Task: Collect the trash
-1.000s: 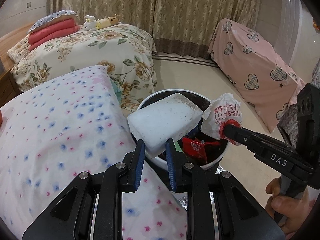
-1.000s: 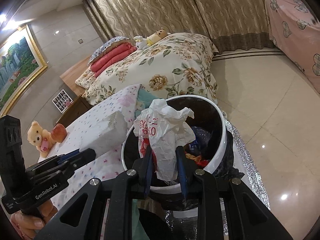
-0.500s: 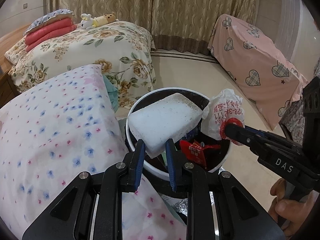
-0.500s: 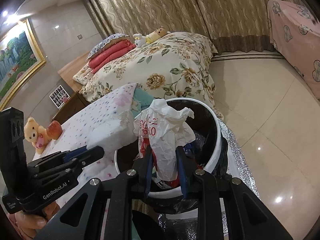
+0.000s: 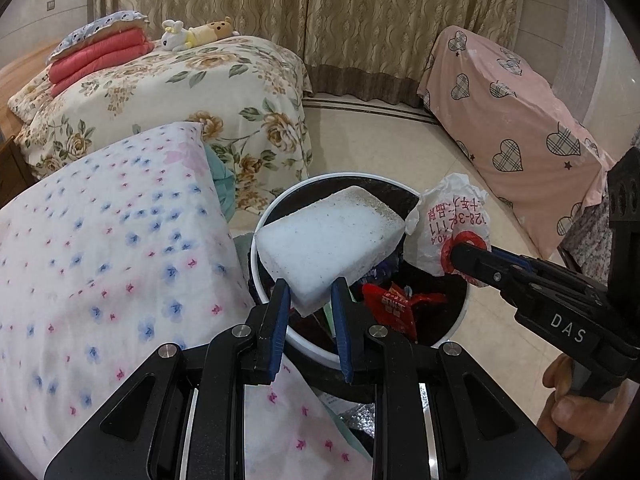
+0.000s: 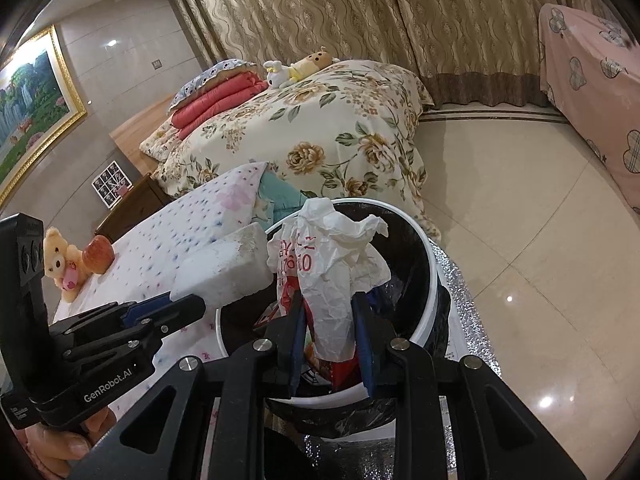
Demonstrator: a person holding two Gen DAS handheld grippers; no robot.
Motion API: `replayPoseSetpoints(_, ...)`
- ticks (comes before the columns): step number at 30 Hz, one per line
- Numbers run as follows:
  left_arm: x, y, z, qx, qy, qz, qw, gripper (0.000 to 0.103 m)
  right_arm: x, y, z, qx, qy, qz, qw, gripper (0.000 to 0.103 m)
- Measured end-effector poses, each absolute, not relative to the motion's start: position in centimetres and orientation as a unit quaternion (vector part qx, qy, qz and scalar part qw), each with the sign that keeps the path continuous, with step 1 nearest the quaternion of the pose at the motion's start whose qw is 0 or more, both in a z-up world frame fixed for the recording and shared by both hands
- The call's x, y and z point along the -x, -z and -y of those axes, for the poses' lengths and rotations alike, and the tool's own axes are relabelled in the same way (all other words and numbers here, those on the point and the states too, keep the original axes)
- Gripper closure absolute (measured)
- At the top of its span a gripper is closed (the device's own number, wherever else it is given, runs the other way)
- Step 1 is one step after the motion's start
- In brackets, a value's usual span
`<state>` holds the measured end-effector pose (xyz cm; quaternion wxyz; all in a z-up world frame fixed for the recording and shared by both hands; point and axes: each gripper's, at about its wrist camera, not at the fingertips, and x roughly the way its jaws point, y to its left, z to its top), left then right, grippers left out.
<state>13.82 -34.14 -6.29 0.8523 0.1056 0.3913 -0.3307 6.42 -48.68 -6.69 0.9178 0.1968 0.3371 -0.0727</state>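
While both pieces of trash are held over the bin, these things can be seen:

Left hand-held gripper [image 5: 308, 304]: it is closed on one corner of the white foam block [image 5: 328, 244], so the rest of the block sticks out over the bin.

Right hand-held gripper [image 6: 330, 332]: it is closed on the crumpled plastic bag [image 6: 332, 264], which is pinched low down so the top puffs up.

Bin [image 5: 276, 216]: it is placed on the floor, just beside the dotted cloth [image 5: 100, 248], likely so trash can be dropped straight in.

Inside the bin: a red wrapper [image 5: 394, 306] and other bits are already piled there.

Foam block: it is white, chunky and grainy, with flat sides and a brownish rough edge. It looks light.

Plastic bag: it is thin, white and wrinkled, with red print on it.

Bin look: it is round, with a white rim and a black liner.

Under the bin: a shiny silver sheet [image 6: 464, 280] is spread out.

Next step, as a guess: both pieces could be let go into the bin.
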Motion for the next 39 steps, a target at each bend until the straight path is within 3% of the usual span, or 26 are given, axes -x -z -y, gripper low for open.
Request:
replayPoseSetpoints(13, -14.4, 6.7, 34.7, -0.100, 0.335, -0.408, 0.844, 0.080, -7.1, 7.0, 49.4, -0.196, 0.079, -0.347, 0.914, 0.076)
replayPoseSetpoints(15, -14.4, 6.6, 34.5, -0.096, 0.330, -0.410, 0.845, 0.078, -7.1, 6.9, 49.6, -0.203, 0.080, -0.345, 0.913, 0.065)
replayPoseSetpoints(17, -14.5, 6.5, 34.2, -0.087, 0.332, -0.413, 0.843, 0.068, -6.9, 6.8, 49.7, -0.206, 0.081, -0.341, 0.914, 0.055)
replayPoseSetpoints(21, -14.0, 5.8, 33.0, -0.077, 0.327, -0.407, 0.849, 0.063, -6.5, 6.5, 49.8, -0.214, 0.082, -0.336, 0.913, 0.054)
replayPoseSetpoints(23, -13.6, 5.3, 31.9, -0.067, 0.322, -0.403, 0.854, 0.055, -6.0, 6.3, 49.7, -0.222, 0.080, -0.332, 0.913, 0.051)
replayPoseSetpoints(30, -11.6, 4.0, 27.0, -0.039, 0.289, -0.383, 0.877, 0.038, -4.3, 4.8, 46.8, -0.227, 0.060, -0.309, 0.922, 0.022)
replayPoseSetpoints(32, -10.7, 3.7, 25.2, -0.029, 0.274, -0.374, 0.885, 0.031, -3.7, 4.5, 45.7, -0.231, 0.050, -0.300, 0.924, 0.017)
replayPoseSetpoints(39, -7.9, 3.3, 19.2, -0.003, 0.225, -0.351, 0.909, 0.030, -2.2, 3.9, 42.0, -0.222, 0.030, -0.282, 0.933, 0.014)
